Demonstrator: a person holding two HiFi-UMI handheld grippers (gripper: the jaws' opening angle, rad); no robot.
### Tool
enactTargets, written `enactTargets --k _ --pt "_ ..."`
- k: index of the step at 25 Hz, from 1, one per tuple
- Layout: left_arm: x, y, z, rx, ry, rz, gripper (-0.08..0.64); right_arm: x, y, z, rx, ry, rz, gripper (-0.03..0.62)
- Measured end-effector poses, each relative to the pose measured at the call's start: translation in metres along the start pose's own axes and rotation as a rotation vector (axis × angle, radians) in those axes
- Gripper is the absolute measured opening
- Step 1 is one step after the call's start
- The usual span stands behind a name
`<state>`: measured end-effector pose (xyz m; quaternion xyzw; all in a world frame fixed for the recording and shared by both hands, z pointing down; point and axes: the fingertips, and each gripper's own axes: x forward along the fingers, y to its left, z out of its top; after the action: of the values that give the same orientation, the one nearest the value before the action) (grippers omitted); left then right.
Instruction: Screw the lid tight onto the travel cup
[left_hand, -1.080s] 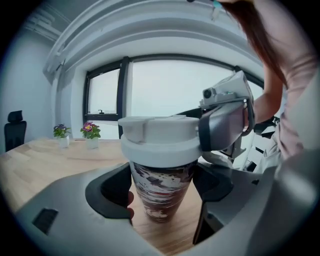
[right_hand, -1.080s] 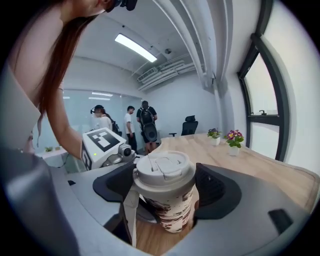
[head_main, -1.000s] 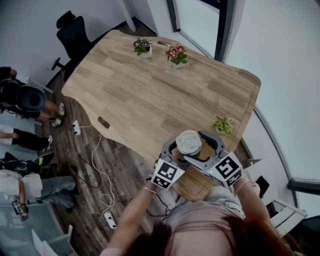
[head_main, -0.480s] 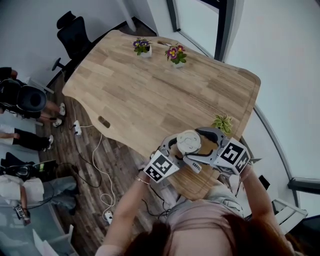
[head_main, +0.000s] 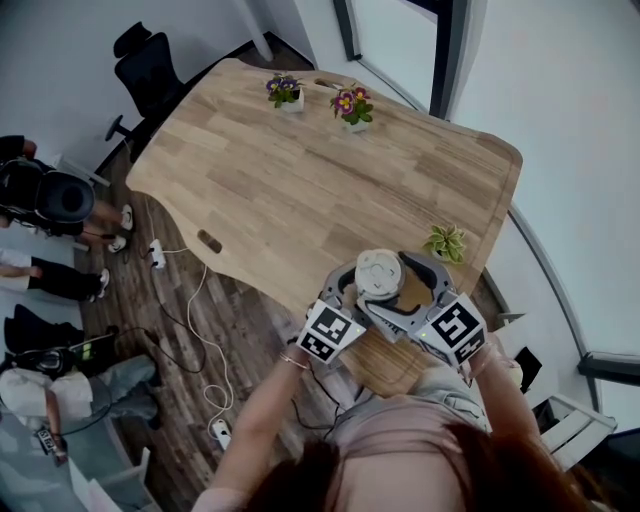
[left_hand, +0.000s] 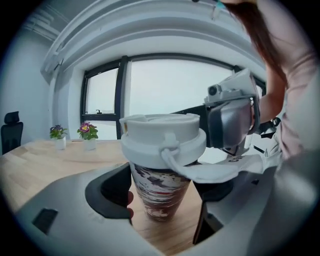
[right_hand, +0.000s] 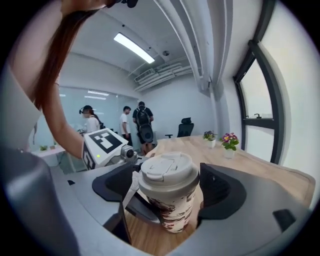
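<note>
Jaws snug: left gripper (left_hand: 165, 200) on cup (left_hand: 159, 182), right gripper (right_hand: 168, 191) on lid (right_hand: 167, 172)

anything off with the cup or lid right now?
One thing: a white strap off the lid hangs loose down the cup, right beside the fingers of the right gripper, so it might get pinched. Lid looks level; no spill visible.

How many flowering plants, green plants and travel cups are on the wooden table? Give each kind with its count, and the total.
Flowering plants: 2
Green plant: 1
Travel cup with lid: 1
Total: 4
</note>
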<state>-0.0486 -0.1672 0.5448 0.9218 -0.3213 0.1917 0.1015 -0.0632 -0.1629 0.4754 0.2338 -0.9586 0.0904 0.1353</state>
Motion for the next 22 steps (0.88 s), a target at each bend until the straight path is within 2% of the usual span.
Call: enactTargets --k 4,7,10,14,16,19,22 --pt "-0.0014 -0.0068 -0.0021 0.052 0.049 -0.108 0.365 -0.0036 0.0025 0.0000 -0.023 0.054 0.145 0.380" --pt "-0.0005 -0.0105 -0.0020 0.072 0.071 -0.147 0.365 -0.0023 0.0021 -0.0011 -0.043 0.083 0.196 0.379" --pt "0.0012 -0.0091 -0.0004 0.048 0.049 -0.099 0.365 -0.0028 0.0005 0.0006 -0.038 0.040 0.137 0.379" --pt "0.0047 -0.0042 0.0028 -0.008 0.013 0.026 0.364 -0.0039 -0.0045 0.0012 -0.055 -0.015 -0.059 0.379" --pt "0.0058 -0.0031 0.0037 -0.029 0.000 0.066 0.364 -0.0040 -0.0058 -0.0011 -0.057 -0.019 -0.118 0.379" --pt "0.0064 -0.0039 0.0030 -0.024 0.004 0.051 0.364 -0.0055 -0.0056 -0.0029 -0.007 -0.019 -0.081 0.379" --pt "0.0045 -0.0084 0.0012 0.017 0.033 -0.043 0.365 -0.0071 -0.0009 -0.0001 -0.014 0.004 0.027 0.380"
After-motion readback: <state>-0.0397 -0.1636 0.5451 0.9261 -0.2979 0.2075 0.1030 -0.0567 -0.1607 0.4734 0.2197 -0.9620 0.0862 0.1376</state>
